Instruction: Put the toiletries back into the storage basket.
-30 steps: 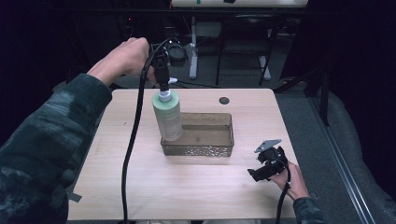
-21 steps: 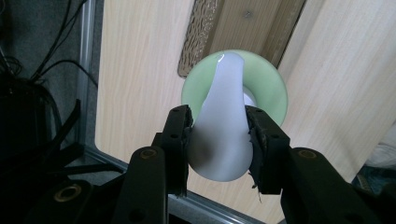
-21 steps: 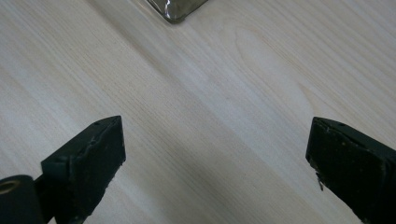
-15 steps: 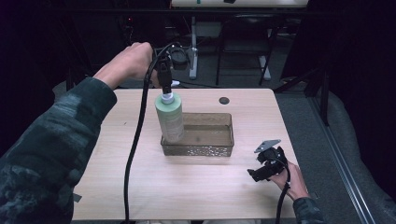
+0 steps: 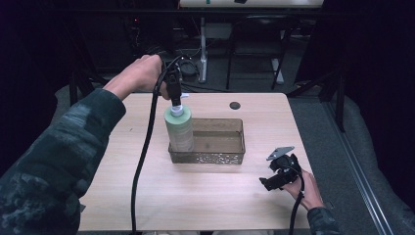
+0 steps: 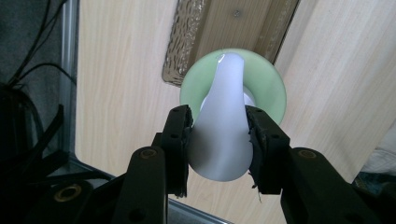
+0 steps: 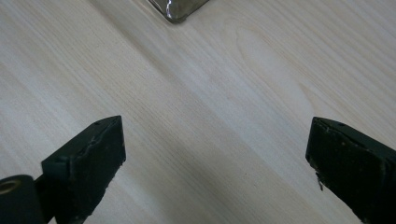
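You are not seeing any readable text, label, brand or number on the bottle [image 5: 179, 129], the basket [image 5: 220, 156] or the worktop [image 5: 205, 196].

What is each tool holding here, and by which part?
The left tool is shut on the green bottle, clamping its white pump top from above. The right tool is open over bare table and holds nothing.

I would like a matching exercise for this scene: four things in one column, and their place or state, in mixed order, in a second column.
1. left gripper
2. right gripper
3. green bottle
4. mesh basket

a. upright in the basket's left end
b. open above bare table
c. in the middle of the table
d. shut on the bottle's white cap

Pairs: 1-d, 2-b, 3-a, 4-c
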The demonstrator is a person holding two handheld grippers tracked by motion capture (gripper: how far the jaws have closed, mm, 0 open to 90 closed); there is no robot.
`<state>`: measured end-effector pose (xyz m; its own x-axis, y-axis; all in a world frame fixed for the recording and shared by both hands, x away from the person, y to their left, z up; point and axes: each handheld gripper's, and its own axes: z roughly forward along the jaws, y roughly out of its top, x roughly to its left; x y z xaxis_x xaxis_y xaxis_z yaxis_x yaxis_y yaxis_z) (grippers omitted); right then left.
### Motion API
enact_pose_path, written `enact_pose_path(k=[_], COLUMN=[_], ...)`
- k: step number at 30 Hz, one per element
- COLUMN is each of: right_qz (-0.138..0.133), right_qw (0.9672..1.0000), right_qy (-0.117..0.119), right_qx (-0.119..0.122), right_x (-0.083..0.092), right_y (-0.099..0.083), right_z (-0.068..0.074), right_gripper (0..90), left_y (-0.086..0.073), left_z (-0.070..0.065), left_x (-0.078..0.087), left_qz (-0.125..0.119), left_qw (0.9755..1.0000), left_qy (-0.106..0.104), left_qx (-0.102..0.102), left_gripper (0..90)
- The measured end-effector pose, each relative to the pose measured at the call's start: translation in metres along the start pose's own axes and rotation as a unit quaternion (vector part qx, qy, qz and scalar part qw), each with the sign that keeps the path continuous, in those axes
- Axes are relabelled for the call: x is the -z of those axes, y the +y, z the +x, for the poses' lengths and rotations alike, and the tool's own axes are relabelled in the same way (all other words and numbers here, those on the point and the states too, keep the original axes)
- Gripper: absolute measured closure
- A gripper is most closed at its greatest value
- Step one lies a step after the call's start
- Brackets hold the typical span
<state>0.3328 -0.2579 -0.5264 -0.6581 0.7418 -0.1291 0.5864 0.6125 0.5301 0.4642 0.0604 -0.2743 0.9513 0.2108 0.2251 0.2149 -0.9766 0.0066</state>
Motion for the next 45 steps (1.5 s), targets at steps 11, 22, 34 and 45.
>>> enact_pose_path(k=[11,22,34,45], right_qz=[0.001,0.002,0.004,0.005], right_qw=[1.0,1.0,1.0,1.0], right_qy=[0.001,0.001,0.001,-0.001], right_qx=[0.0,-0.001,0.001,0.003], right_x=[0.0,0.0,0.0,-0.001], right_y=[0.0,0.0,0.0,0.0], right_z=[0.0,0.001,0.001,0.0], right_gripper=[4.4,4.4,4.4,4.4], left_y=[-0.002,-0.002,-0.001,0.0], left_z=[-0.002,-0.002,-0.002,0.002], left_x=[-0.016,-0.029,-0.038,-0.04], left_qz=[0.006,0.016,0.022,0.016], left_qw=[0.9999,0.9996,0.9992,0.9993], left_qy=[-0.01,-0.023,-0.032,-0.033], left_qx=[-0.002,-0.001,0.001,0.003], left_gripper=[63.3,63.3,63.3,63.0])
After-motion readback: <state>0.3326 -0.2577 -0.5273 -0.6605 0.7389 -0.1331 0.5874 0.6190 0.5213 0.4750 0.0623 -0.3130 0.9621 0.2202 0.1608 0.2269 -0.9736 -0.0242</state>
